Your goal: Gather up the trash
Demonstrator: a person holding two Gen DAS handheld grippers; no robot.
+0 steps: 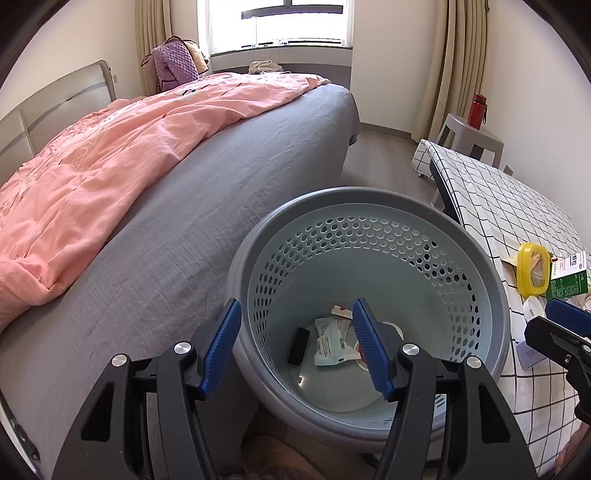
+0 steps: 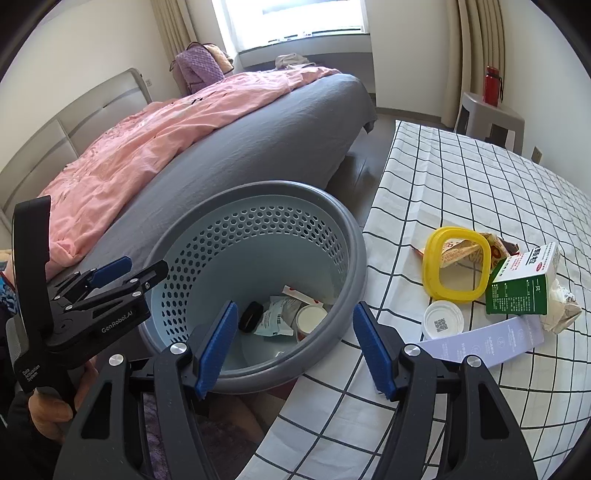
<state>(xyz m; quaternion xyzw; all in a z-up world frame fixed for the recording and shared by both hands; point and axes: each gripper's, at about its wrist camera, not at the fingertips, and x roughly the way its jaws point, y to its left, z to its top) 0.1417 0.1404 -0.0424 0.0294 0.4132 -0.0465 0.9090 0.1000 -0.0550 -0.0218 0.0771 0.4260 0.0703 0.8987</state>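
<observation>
Both tongs are half open and empty: left tongs (image 1: 295, 347) over the perforated bin (image 1: 369, 201), probably for dropping. Leftover trash, like the yellow ring (image 2: 457, 263), sits right of the right tongs (image 2: 293, 349) on the desk (image 2: 461, 177).

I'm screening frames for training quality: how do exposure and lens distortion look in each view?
Left wrist view: the window is bright but its frame stays readable; fisheye bends the bed edge, and the bin interior is evenly lit. Right wrist view: the window is blown out white; the checked cloth lines curve strongly; dark vignette at the corners.
</observation>
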